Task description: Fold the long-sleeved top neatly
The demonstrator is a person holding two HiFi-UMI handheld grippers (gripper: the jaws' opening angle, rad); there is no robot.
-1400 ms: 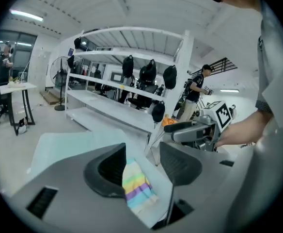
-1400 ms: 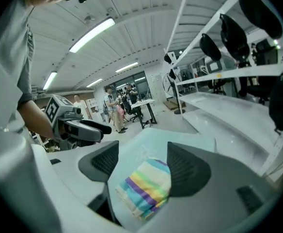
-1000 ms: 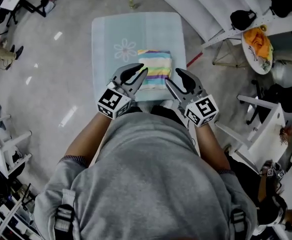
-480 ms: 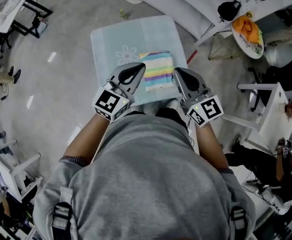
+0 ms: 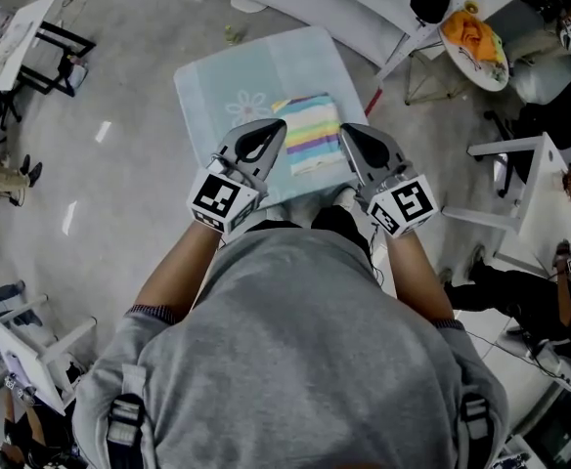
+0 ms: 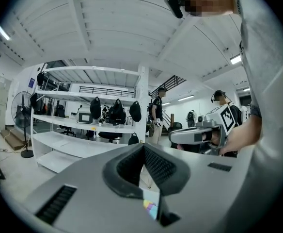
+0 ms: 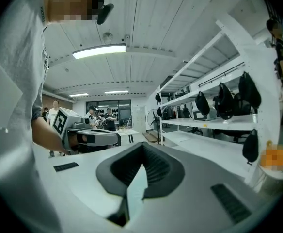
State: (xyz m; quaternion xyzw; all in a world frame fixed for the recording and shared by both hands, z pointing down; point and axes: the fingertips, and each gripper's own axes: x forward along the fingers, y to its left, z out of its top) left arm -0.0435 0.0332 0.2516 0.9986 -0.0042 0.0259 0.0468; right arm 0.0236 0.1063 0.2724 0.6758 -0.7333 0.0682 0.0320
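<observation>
- Garment: long-sleeved top (image 5: 311, 133), striped in pastel bands, lies folded into a compact rectangle with squared edges.
- Location: it rests on the near right part of a pale blue table cover (image 5: 217, 71), just beside a printed flower (image 5: 244, 106).
- Left gripper (image 5: 278, 125): held in the air in front of the person's chest, pointing away from the body. In the head view its tip overlaps the top's left edge.
- Left fingers: its own view shows the jaws pressed together at the tip, with nothing between them. A sliver of the striped fabric shows through the gap below them.
- Right gripper (image 5: 347, 131): held level with the other on the opposite side. Its tip overlaps the top's right edge in the head view.
- Right fingers: jaws have just finished closing and now meet at the tip. No cloth is caught in them.
- Contact: neither gripper view shows a jaw touching the garment.
- Spacing: the grippers stand apart, with the folded top between their tips as seen from above.
- Surroundings: grey floor (image 5: 119, 154) and a round side table (image 5: 481, 66) carrying an orange item (image 5: 473, 39).
</observation>
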